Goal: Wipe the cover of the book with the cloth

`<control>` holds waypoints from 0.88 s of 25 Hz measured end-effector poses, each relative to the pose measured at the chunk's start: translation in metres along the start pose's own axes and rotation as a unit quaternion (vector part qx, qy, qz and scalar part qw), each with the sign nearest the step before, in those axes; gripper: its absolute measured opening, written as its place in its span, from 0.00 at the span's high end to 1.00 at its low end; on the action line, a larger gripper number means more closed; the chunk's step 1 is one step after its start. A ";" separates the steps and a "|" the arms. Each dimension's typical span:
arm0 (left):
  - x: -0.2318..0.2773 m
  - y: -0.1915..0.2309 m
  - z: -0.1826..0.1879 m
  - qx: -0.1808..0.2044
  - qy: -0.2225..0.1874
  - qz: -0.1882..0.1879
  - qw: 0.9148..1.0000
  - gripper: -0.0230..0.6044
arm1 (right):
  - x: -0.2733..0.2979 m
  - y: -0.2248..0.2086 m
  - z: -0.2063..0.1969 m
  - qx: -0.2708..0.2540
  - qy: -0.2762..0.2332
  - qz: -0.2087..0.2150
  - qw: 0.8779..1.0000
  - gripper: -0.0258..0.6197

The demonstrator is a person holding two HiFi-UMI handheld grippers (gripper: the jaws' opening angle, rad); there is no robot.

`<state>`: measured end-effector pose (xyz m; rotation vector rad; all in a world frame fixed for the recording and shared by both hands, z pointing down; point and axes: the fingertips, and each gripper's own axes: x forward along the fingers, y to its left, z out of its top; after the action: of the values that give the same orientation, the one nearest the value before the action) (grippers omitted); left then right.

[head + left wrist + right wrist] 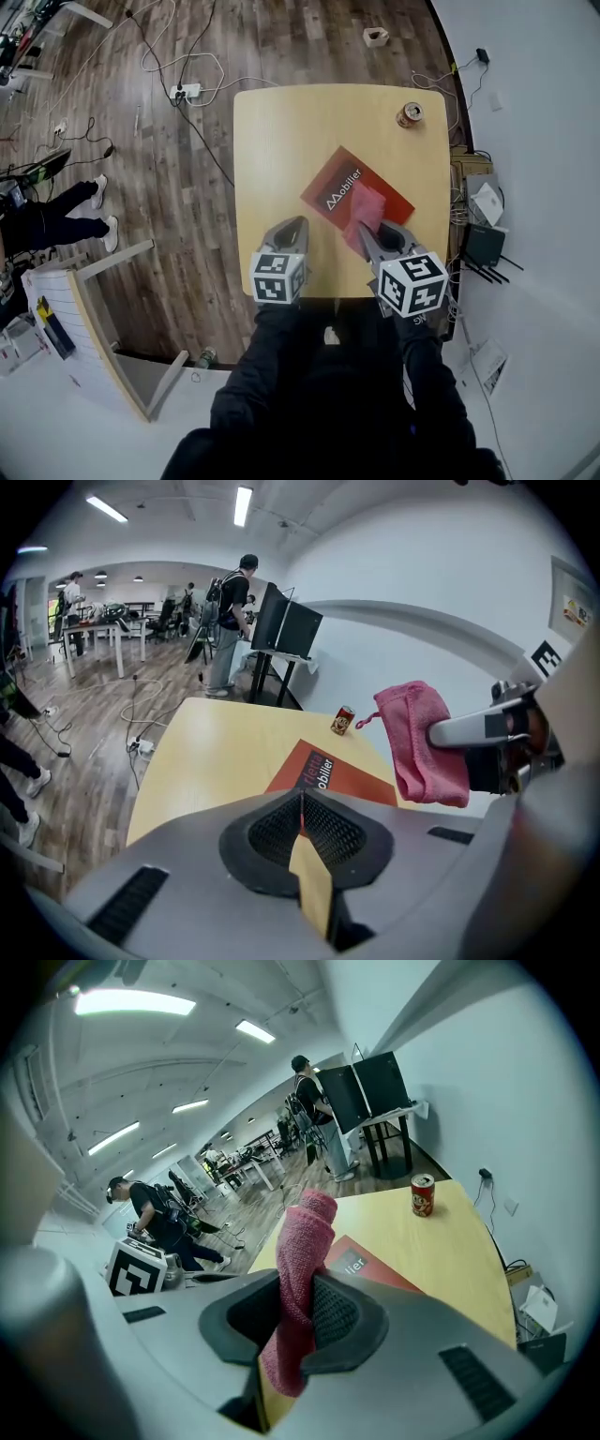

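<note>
A red book (356, 194) with white print lies flat on the right half of the yellow table (281, 141). My right gripper (367, 230) is shut on a pink cloth (366, 211), which hangs over the book's near edge. In the right gripper view the cloth (302, 1279) stands up between the jaws, with the book (370, 1267) just beyond. My left gripper (291, 230) is shut on nothing, over bare table left of the book. From the left gripper view the book (323, 771) lies ahead and the cloth (427, 742) hangs at the right.
A red drink can (410, 114) stands at the table's far right corner. Cables and a power strip (187, 91) lie on the wooden floor beyond the table. Boxes and a router (485, 246) sit to the table's right. A person's legs (56, 220) show at the left.
</note>
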<state>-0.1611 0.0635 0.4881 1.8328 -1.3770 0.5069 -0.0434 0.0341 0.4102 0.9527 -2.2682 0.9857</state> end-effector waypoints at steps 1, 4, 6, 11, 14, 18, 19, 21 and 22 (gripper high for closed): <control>0.008 0.007 0.000 -0.001 0.002 0.007 1.000 0.90 | 0.008 -0.005 0.000 0.004 0.002 0.001 1.000 0.84; 0.030 0.025 0.002 -0.003 0.004 0.018 1.000 0.90 | 0.029 -0.017 0.003 0.007 0.005 0.006 1.000 0.84; 0.042 0.034 0.000 -0.005 0.009 0.019 1.000 0.90 | 0.040 -0.022 0.005 0.008 0.006 0.011 1.000 0.84; 0.070 0.048 -0.009 -0.008 0.024 0.015 1.000 0.90 | 0.062 -0.036 0.007 0.029 0.003 0.013 1.000 0.84; 0.082 0.050 -0.013 -0.009 0.031 0.006 0.999 0.79 | 0.073 -0.042 0.009 0.043 -0.002 0.017 0.999 0.84; 0.093 0.048 -0.019 -0.012 0.038 0.000 0.999 0.79 | 0.083 -0.048 0.011 0.054 -0.005 0.022 0.998 0.84; 0.095 0.047 -0.020 -0.013 0.039 0.000 0.999 0.79 | 0.085 -0.049 0.012 0.056 -0.006 0.024 0.998 0.84; 0.097 0.047 -0.021 -0.018 0.039 -0.001 0.999 0.79 | 0.089 -0.051 0.014 0.062 -0.009 0.026 0.998 0.84; 0.098 0.047 -0.021 -0.022 0.038 -0.001 0.999 0.79 | 0.092 -0.053 0.014 0.064 -0.010 0.026 0.998 0.84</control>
<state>-0.1693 0.0132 0.5863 1.7627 -1.3253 0.5361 -0.0644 -0.0397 0.4842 0.9641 -2.2785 1.1613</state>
